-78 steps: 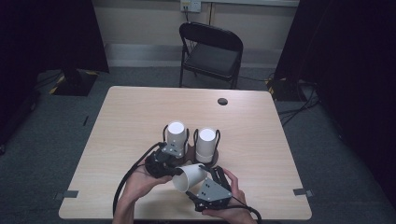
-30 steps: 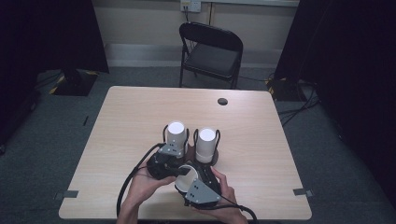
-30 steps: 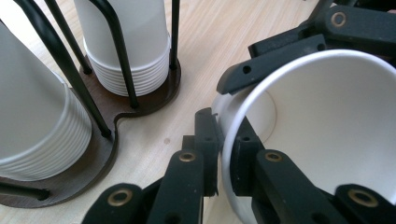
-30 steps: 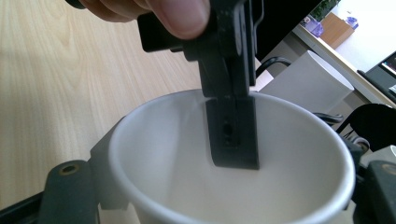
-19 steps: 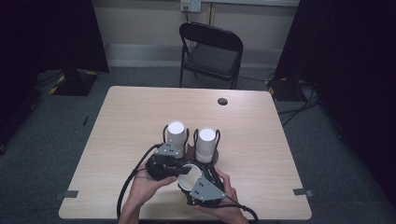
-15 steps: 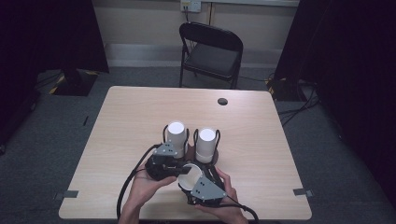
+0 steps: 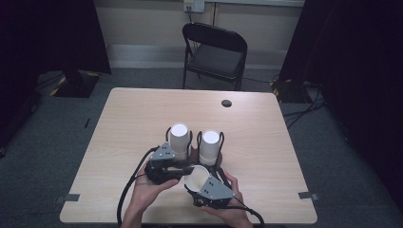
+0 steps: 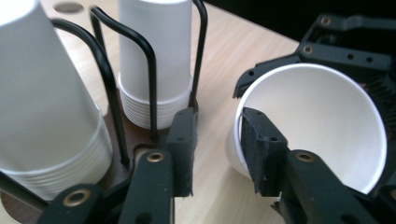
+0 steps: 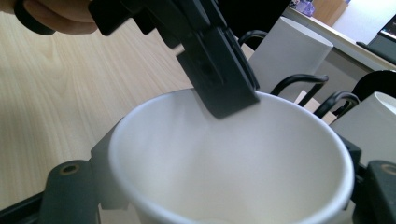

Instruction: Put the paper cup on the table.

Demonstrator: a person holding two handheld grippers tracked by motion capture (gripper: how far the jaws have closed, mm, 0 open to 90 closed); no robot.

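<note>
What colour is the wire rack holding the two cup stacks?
Black: the wire rack shows best in the left gripper view, looping around the white cup stacks.

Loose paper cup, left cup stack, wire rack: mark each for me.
Loose paper cup (image 8: 327,121), left gripper view, inner wall.
Left cup stack (image 7: 179,138), high view, side wall.
Wire rack (image 8: 150,70), left gripper view, black loop.

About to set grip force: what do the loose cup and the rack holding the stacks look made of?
The loose cup looks like thin matte white paper, with a rolled rim. The rack has bent, glossy black loops, likely coated metal wire, on a dark base that could be wood or plastic.
</note>
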